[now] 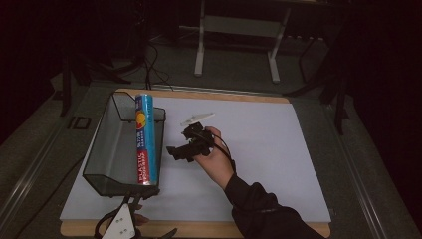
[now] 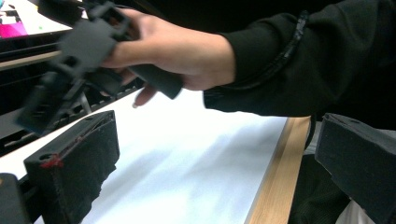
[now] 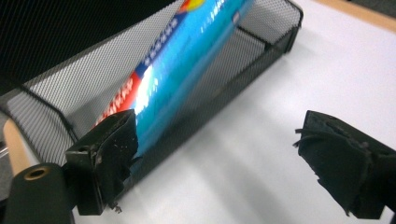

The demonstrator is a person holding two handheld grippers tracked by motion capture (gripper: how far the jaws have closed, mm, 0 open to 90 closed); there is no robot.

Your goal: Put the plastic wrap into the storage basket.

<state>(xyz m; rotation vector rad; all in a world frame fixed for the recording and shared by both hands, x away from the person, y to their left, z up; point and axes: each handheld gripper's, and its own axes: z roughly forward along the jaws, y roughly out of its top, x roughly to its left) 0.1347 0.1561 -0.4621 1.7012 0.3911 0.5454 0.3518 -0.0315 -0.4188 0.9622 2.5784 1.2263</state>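
Left hand-held gripper (image 1: pixel 133 198) beside mesh basket (image 1: pixel 102 149), box (image 1: pixel 145 139).

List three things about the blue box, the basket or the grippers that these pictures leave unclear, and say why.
1. Blue box: right gripper view blurs its small print and the top edge cuts off its far end.
2. Left gripper: high view's bottom edge crops it; dim light hides its jaws.
3. Mesh basket: high view, the box lies along the right rim, hiding it.

Right tongs (image 1: pixel 175 152) held in the right hand (image 1: pixel 216 162), forearm reaching in from the lower right, sleeve dark; jaws stand wide apart, nothing between them. Left tongs (image 1: pixel 130 198) sit at the near edge, jaws likewise spread wide and empty.
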